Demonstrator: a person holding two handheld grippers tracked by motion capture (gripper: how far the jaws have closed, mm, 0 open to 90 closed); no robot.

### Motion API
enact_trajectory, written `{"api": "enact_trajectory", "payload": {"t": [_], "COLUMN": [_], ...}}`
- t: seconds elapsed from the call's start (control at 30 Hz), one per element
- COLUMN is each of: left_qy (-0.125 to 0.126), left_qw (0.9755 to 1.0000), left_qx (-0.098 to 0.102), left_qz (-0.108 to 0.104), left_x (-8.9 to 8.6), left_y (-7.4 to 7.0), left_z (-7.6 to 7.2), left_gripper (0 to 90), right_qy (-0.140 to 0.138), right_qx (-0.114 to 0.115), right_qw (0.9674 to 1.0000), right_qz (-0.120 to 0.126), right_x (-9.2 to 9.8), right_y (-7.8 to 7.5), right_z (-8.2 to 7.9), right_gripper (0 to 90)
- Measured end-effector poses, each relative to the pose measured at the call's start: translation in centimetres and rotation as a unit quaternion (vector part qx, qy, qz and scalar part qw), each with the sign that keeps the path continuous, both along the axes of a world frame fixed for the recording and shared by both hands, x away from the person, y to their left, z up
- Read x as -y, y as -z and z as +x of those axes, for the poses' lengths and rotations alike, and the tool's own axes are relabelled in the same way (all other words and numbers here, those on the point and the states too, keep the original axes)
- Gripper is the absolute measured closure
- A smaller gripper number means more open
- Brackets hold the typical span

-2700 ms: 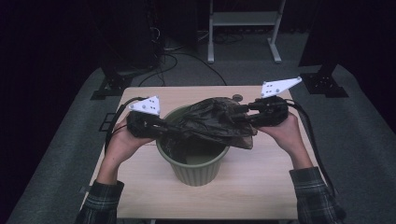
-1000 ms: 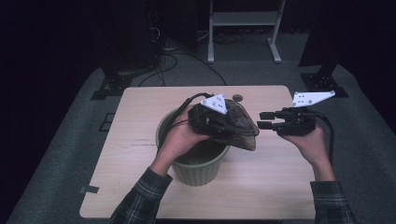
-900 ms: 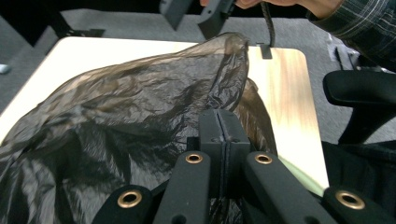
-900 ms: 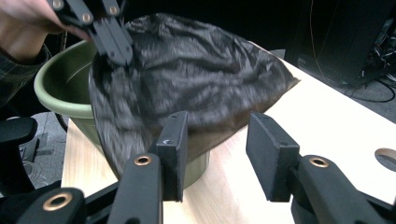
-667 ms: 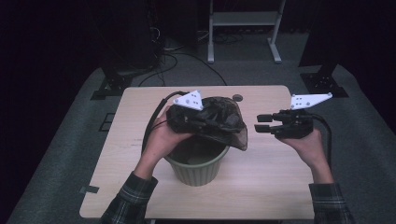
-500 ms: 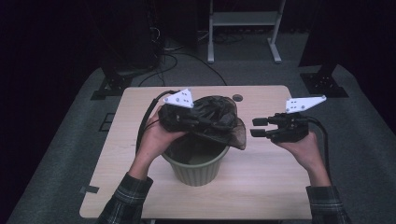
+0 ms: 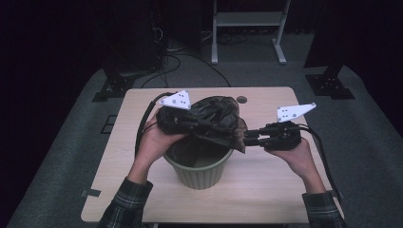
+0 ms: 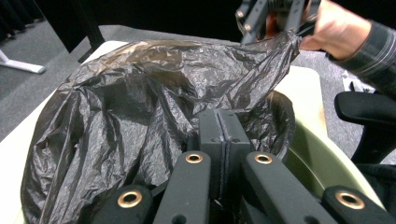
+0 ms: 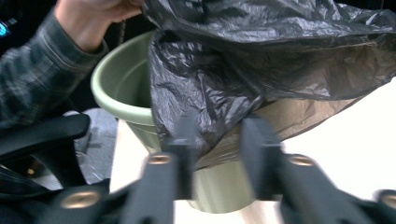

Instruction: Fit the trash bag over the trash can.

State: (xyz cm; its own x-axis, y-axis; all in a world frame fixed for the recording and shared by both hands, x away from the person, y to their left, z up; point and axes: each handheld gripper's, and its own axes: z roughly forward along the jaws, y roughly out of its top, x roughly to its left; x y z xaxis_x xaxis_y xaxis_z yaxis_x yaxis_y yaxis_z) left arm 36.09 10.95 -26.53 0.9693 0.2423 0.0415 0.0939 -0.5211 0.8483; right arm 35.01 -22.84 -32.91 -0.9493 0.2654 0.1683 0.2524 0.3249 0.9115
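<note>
A black plastic bag (image 7: 219, 114) is draped over the mouth of a green bin (image 7: 199, 172) in the middle of the table. My left gripper (image 7: 205, 125) reaches in from the bin's left rim and is shut on a fold of the bag (image 8: 140, 93), its jaws (image 8: 223, 120) pressed together. My right gripper (image 7: 247, 137) is level at the bin's right side. Its jaws have just been closing, and a bunched edge of the bag (image 9: 219, 112) fills the gap between them (image 9: 217, 128). In the left gripper view the bag's corner runs taut up to the right gripper (image 8: 271, 16).
The bin stands on a light wooden table (image 7: 266, 190) with bare surface around it. The bin's green rim (image 9: 116, 93) shows beside the bag. A small dark hole (image 7: 241, 99) sits at the table's far edge. Stands and cables lie on the floor behind.
The left gripper has carried the bag leftward over the bin's mouth. The right gripper has moved left and slightly down to the bag's hanging edge, and its jaws have narrowed onto it.
</note>
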Motion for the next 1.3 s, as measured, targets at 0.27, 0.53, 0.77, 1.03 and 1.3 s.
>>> {"api": "enact_trajectory", "payload": {"t": [0.27,0.53,0.77,1.03,1.3], "left_qy": [-0.028,-0.068,-0.107,-0.144,-0.16], "left_qw": [0.9993,0.9964,0.9916,0.9853,0.9818], "left_qx": [0.0,-0.006,-0.02,-0.043,-0.073], "left_qz": [-0.027,-0.05,-0.069,-0.08,-0.072], "left_x": [-3.1,-7.5,-11.8,-15.5,-17.1], "left_y": [-0.7,-0.9,-0.3,1.3,3.6], "left_z": [-0.2,-0.3,-0.4,-0.4,-0.5], "left_gripper": [90.0,90.0,90.0,90.0,90.0], "right_qy": [0.006,0.016,0.044,0.069,0.08], "right_qx": [0.015,0.018,0.018,0.004,-0.019], "right_qw": [0.9997,0.9992,0.9979,0.9958,0.9919], "right_qz": [-0.017,-0.031,-0.045,-0.06,-0.097], "right_x": [0.0,1.2,4.1,6.6,7.3], "right_y": [-0.2,-0.4,-0.6,0.0,1.6], "right_z": [-0.1,-0.4,-0.9,-1.0,-0.7], "right_gripper": [89.8,89.7,89.8,89.8,89.8]}}
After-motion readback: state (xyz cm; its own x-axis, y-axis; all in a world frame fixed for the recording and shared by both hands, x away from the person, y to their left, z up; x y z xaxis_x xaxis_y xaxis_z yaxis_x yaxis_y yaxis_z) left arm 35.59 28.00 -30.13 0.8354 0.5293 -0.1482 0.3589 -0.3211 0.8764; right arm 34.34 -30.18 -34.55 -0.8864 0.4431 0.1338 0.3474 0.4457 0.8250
